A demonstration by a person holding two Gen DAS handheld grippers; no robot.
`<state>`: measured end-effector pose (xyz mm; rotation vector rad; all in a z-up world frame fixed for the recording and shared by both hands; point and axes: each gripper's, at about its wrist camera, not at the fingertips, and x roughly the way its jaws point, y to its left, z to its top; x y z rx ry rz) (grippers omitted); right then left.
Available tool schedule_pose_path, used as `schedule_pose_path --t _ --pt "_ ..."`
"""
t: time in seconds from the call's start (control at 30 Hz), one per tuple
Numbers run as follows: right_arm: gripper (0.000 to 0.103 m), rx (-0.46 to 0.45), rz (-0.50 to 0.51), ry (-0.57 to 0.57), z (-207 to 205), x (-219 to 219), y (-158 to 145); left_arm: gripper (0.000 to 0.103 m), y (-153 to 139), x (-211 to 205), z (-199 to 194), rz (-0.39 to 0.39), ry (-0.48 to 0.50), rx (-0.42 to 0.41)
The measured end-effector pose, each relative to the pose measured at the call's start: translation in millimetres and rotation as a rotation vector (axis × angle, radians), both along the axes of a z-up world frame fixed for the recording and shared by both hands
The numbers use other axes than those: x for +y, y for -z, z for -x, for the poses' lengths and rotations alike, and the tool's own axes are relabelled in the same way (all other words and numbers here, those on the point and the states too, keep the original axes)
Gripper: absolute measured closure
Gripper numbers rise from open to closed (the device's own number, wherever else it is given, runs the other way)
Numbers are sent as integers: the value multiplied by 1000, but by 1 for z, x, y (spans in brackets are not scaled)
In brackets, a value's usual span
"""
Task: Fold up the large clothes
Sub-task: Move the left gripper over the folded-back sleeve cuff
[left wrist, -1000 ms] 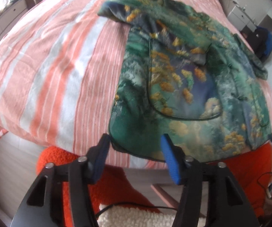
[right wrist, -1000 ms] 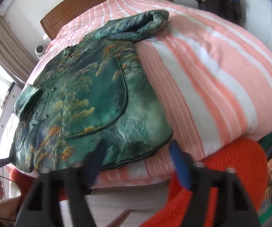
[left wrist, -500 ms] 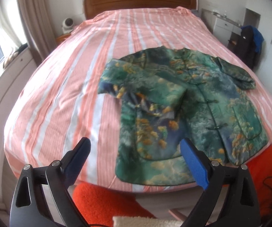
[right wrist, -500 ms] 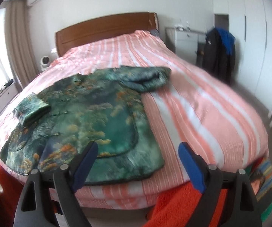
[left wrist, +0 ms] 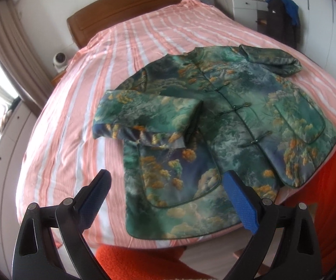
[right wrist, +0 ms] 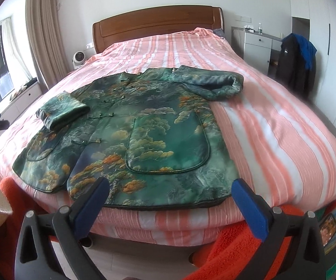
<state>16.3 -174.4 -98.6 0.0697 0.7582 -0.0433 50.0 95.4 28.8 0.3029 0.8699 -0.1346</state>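
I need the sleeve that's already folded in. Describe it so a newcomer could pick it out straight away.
Start at the striped bed, where a green printed jacket lies face up near the foot. The folded sleeve is on the window side, doubled back across the jacket's front as a flat rectangle. The other sleeve still sticks outward onto the bedcover, which sets them apart.

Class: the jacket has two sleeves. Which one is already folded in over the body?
The sleeve on the window side: it lies across the jacket front. The other sleeve extends onto the bedspread.
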Motion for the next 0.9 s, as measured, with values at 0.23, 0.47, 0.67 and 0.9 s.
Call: schedule_pose_path --t 0.23,0.47,0.67,0.9 --pt "0 -3 1 -28 0 7 1 6 2 -5 1 -8 9 5" --pt "0 -11 -6 -46 1 11 0 6 3 -3 0 -18 0 5" --pt "0 -15 -3 -57 2 14 0 5 3 -2 -1 -21 -1 6" --pt "0 -17 -7 -67 3 16 0 5 4 0 -2 -28 -4 7"
